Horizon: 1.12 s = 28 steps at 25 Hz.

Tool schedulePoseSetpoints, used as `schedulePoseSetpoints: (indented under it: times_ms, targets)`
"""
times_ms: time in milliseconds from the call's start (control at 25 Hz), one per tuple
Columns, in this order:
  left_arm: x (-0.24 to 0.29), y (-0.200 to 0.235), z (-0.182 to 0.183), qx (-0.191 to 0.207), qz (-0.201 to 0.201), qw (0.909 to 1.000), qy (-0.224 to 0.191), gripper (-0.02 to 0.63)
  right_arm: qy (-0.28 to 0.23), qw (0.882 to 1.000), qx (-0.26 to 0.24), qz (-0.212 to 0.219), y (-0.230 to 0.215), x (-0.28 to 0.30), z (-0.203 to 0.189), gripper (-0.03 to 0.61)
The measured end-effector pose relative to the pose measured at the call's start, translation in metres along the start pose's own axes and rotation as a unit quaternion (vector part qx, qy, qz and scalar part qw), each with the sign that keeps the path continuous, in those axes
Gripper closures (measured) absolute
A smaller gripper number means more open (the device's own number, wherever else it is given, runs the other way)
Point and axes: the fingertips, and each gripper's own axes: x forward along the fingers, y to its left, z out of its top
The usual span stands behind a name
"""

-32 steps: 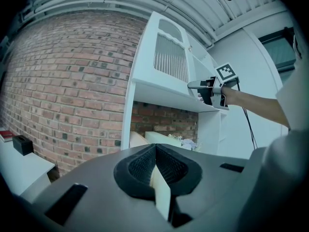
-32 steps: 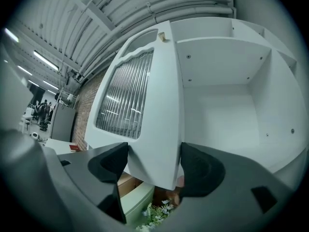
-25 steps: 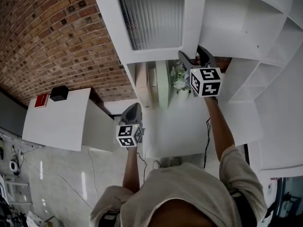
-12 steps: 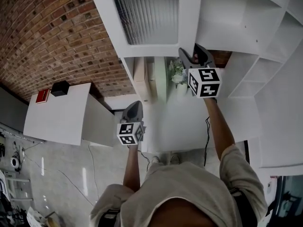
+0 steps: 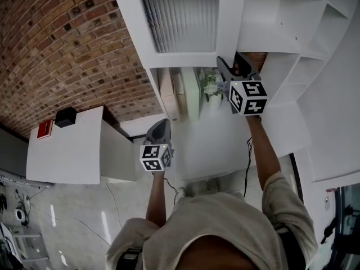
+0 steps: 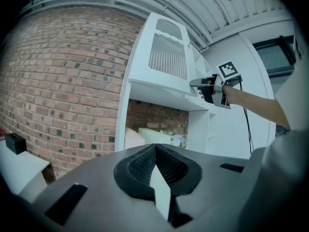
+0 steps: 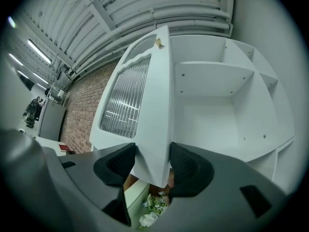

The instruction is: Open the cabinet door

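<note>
Right gripper (image 5: pixel 230 64) is clamped on the lower corner of the cabinet door (image 7: pixel 154 110): its jaws have just been closing, and in the right gripper view the door's white edge fills the gap between the two dark pads. The door is a white frame round a ribbed glass panel (image 5: pixel 179 16). It stands swung out from the cabinet (image 5: pixel 292 32), so the bare white shelves behind it show to the right of the gripper. The person's right arm (image 5: pixel 261 156) reaches up to the door, with the marker cube (image 5: pixel 248 97) just behind the jaws.

Below the door an open compartment holds a small bunch of pale flowers (image 5: pixel 211 86) and, to their left, some upright cream and pale green things (image 5: pixel 179 94) that cannot be told apart clearly.

Left gripper (image 5: pixel 159 126) hangs lower and to the left, well apart from the door. Its jaws are together with nothing between them, and it points toward the cabinet.

A red brick wall (image 5: pixel 56 38) runs behind and to the left of the cabinet. Against it stands a white counter (image 5: pixel 67 151), with a black box (image 5: pixel 66 117) and a red thing (image 5: pixel 45 129) side by side at its far edge.
</note>
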Motion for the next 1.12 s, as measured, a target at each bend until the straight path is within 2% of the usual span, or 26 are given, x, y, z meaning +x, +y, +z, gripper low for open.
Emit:
schedulePoseSetpoints:
  times_ms: [320, 560, 800, 1120]
  targets:
    - [-0.012, 0.03, 0.008, 0.008, -0.069, 0.9976, -0.001, 0.588, 0.007, 0.998, -0.006, -0.063, 0.02, -0.026, 0.01, 0.336]
    - [-0.025, 0.034, 0.001, 0.008, -0.095, 0.9954, 0.005, 0.588, 0.006, 0.995, -0.014, -0.098, 0.032, -0.044, 0.011, 0.338]
    - [-0.046, 0.026, 0.0, 0.007, -0.083, 0.9965, 0.002, 0.587, 0.005, 0.995, -0.02, -0.099, 0.037, -0.057, 0.014, 0.36]
    - [-0.079, -0.014, 0.002, 0.006, -0.047, 0.9989, -0.005, 0.588, 0.016, 0.998, -0.028, -0.059, 0.044, -0.071, 0.016, 0.404]
